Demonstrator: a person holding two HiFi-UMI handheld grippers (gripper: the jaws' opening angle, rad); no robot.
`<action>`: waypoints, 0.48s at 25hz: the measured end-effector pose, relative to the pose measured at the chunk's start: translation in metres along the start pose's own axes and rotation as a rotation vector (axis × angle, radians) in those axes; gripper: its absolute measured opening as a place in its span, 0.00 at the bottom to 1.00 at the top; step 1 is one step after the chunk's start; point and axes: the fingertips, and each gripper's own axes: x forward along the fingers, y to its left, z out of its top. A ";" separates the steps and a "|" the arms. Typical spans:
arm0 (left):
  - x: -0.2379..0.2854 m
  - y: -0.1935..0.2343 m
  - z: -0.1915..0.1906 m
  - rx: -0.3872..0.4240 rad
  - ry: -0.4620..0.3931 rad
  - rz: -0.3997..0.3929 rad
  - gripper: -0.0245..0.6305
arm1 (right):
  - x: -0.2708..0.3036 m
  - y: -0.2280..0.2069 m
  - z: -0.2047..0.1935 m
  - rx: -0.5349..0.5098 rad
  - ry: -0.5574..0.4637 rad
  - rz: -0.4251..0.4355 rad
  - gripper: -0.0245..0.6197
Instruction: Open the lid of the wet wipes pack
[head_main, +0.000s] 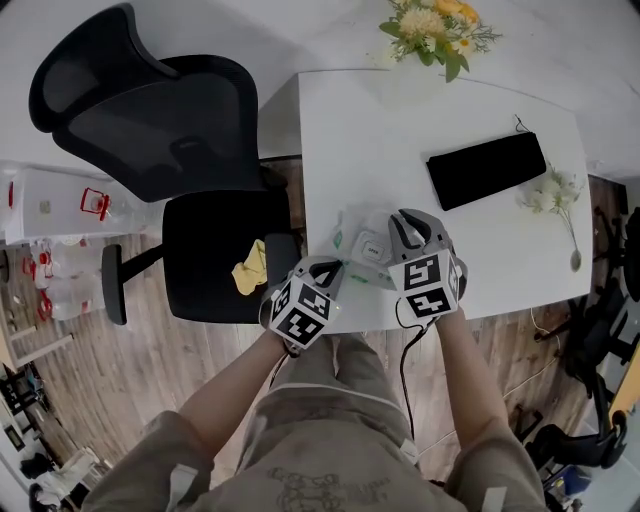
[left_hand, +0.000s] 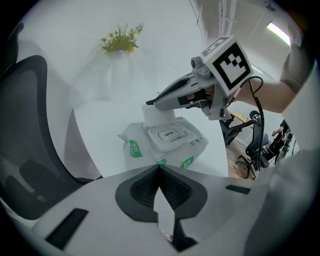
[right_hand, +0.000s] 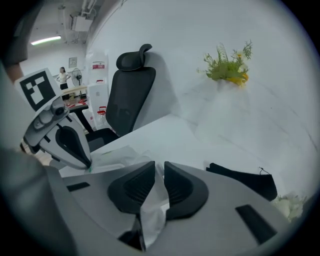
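Pack (left_hand: 165, 145) lies on the white table (head_main: 480, 270), close to its near edge and towards the left corner. It sits just beyond the left gripper (left_hand: 159, 167) and directly below the right gripper (right_hand: 159, 167), so both hands are at it. In the left gripper view its long axis runs across, so the left gripper meets the long near side. That gripper's jaws are closed tip to tip on the near seam and seem to pinch the film there, which looks like a hold-down. The right gripper reaches in from the right, above the pack's far half. Its jaws stand narrow, clamped on a thin white flap (left_hand: 154, 114) that rises from the far side of the lid panel (left_hand: 169, 134). I cannot tell whether the flap is the hard lid tipped up or a soft sheet. Between the pads it looks creased and limp. The panel marked OPEN lies flat in its rounded rectangular frame. If the flap turns about that far edge, the next pull should go up and away to the far side, against the left gripper's hold on the near seam. The pack is a soft, pillowy pouch of glossy white film with small green badges, likely to buckle or slide if lifted unevenly, and the panel looks like smooth, stiff plastic. Well apart on the right lies a matte black pouch (head_main: 487, 170).
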 end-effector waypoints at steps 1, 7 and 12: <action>0.000 0.001 0.000 -0.007 -0.004 -0.007 0.06 | 0.004 -0.002 -0.002 0.018 0.005 -0.002 0.16; -0.001 0.001 0.000 -0.032 -0.015 -0.014 0.06 | 0.024 -0.006 -0.016 0.076 0.060 0.001 0.18; -0.002 0.004 0.000 -0.062 -0.018 -0.004 0.06 | 0.029 0.000 -0.021 0.112 0.074 0.061 0.11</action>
